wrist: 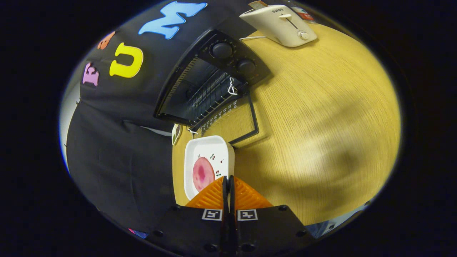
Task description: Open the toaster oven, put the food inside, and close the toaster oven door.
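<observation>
Fingers (217, 192) of the hand-held gripper (228, 184) stood pressed together with only a thin slit between them, clenched on nothing that I could make out. Their tips overlapped the near rim of a white square plate (209, 148) that sat on the wooden desk (321, 125); whether they touched that rim or merely hung over it I could not tell. On the plate lay the food (202, 174), a round pink slice with a darker pink centre, just ahead of the fingertips and a little to their left. Small red and green painted sprigs dotted the plate beside the slice.

Beyond the plate stood the black toaster oven (214, 78), tilted in the view, its door (235, 119) swung fully down and lying flat toward the plate, the far corner of the plate close to the door's edge. Inside the open cavity a wire rack (210, 94) was visible. Two round knobs (222, 50) sat one after the other on the oven's control panel, and a bit of white string (232, 86) hung near the hinge end of the door.

Farther off on the desk, past the oven, rested a cream pop-up toaster (280, 25) with a slider and a small dial on its side. A white cord (251, 37) trailed between it and the oven. Black cloth hung behind the oven and beside the desk.
</observation>
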Demonstrator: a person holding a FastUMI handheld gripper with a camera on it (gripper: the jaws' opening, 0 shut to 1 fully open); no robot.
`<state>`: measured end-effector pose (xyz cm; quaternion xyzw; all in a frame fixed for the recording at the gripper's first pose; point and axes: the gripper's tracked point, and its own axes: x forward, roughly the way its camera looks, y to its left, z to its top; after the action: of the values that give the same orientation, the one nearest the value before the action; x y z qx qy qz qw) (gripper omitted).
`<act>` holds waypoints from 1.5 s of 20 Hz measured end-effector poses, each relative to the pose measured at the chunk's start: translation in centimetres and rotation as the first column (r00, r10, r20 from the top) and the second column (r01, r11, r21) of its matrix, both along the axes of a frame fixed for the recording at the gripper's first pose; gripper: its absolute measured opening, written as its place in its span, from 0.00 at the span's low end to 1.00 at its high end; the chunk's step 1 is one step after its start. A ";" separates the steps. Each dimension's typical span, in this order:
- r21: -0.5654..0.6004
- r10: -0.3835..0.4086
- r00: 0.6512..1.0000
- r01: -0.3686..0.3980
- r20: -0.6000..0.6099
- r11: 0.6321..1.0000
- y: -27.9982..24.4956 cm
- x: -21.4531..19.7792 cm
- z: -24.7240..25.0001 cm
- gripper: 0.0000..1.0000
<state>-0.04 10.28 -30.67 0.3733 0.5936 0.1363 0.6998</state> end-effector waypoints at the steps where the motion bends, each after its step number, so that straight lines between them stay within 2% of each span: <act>1: -0.006 -0.041 0.999 0.041 0.009 0.999 0.1 0.9 0.1 0.02; 7: -0.008 -0.276 0.961 0.277 0.024 0.961 1.4 4.4 -0.2 0.02; 12: -0.013 -0.460 0.888 0.460 0.016 0.888 1.8 6.9 -0.7 0.02; 21: 0.051 -0.638 0.770 0.637 0.002 0.769 6.3 11.2 -1.5 0.02; 25: 0.065 -0.724 0.689 0.724 -0.021 0.687 7.9 13.0 -2.7 0.02; 30: 0.057 -0.791 0.609 0.793 -0.056 0.607 9.0 15.8 -4.7 0.02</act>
<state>15.81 19.31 -35.34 0.6250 0.3708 -0.1692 0.6657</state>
